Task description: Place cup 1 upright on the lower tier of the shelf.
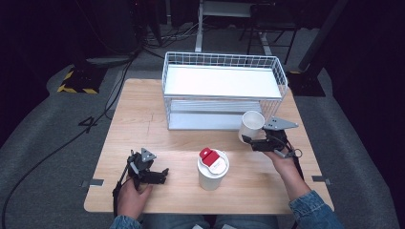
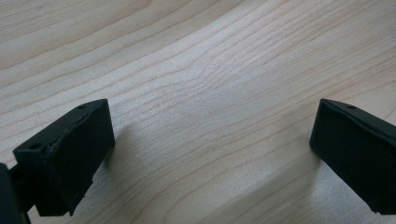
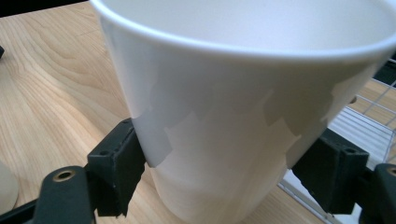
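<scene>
A white open cup (image 1: 251,125) stands upright at the right of the table, just in front of the wire rack. My right gripper (image 1: 246,140) is shut on the white cup (image 3: 219,121), one jaw on each side of its lower wall. A second white cup (image 1: 212,171) with a white lid and a red tab (image 1: 208,153) stands near the table's middle front. My left gripper (image 1: 165,174) rests low at the front left, jaws wide open over bare wood (image 2: 210,116) with nothing between them.
A white wire rack (image 1: 224,88) with two shelves stands at the back of the wooden table (image 1: 138,129). Its lower shelf edge (image 3: 369,126) lies just behind the held cup. Grey carpet and cables surround the table.
</scene>
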Demonstrator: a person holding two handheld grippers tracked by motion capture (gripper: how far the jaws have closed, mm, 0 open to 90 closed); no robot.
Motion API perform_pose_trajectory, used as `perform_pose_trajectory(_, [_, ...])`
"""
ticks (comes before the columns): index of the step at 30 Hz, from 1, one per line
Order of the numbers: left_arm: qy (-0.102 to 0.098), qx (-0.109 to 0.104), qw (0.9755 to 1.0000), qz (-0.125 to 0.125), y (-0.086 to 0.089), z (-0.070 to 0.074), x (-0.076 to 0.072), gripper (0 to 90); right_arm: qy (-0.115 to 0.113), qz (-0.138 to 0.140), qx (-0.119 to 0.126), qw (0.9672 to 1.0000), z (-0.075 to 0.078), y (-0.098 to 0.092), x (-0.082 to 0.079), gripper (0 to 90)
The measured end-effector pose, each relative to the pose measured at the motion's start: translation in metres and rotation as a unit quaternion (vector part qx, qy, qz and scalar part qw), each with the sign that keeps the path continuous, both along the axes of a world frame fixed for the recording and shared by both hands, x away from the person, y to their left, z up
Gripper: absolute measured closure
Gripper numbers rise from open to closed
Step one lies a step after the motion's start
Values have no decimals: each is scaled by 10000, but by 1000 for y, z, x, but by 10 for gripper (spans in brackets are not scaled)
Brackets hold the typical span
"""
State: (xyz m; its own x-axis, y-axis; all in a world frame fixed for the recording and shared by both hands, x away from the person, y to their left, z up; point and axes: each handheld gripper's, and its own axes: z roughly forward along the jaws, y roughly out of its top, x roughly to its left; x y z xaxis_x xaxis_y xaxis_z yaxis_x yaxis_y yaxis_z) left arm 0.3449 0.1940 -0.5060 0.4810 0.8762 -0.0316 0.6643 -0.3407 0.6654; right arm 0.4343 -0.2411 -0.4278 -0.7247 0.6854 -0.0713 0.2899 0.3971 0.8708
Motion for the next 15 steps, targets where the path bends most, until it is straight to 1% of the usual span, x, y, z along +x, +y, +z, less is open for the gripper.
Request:
perform_pose_trajectory(3, [0, -3, 10000, 1, 0, 0, 0, 4, 2, 25, 29, 10000, 1, 3, 3, 230])
perform_pose_trajectory(4, [-4, 7, 10000, 3, 0, 0, 0, 4, -10, 60, 13, 10000, 3, 7, 6, 230])
perform_pose_trajectory(5, [-11, 14, 10000, 13, 0, 0, 0, 4, -58, 84, 13, 9999, 3, 8, 6, 230])
perform_pose_trajectory(7, [-16, 14, 10000, 20, 0, 0, 0, 4, -56, 112, 23, 9999, 3, 10, 7, 230])
perform_pose_trajectory(10, [-17, 15, 10000, 21, 0, 0, 0, 4, -23, 187, -14, 9998, 3, 19, 13, 230])
perform_pose_trajectory(15, [-11, 11, 10000, 24, 0, 0, 0, 4, -57, 258, -27, 9996, 5, 28, 18, 230])
